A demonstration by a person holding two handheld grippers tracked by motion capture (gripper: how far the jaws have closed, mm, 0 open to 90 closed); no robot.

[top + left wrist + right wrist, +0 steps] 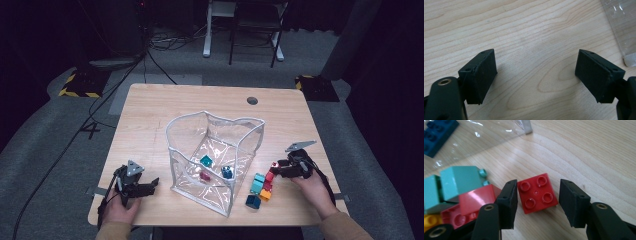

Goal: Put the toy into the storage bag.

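Beside the red brick, teal bricks crowd the right gripper.

Light wooden table, clear plastic bag standing open at its centre, cluster of toy bricks near right of it, single red brick just beside them, round grommet at far edge
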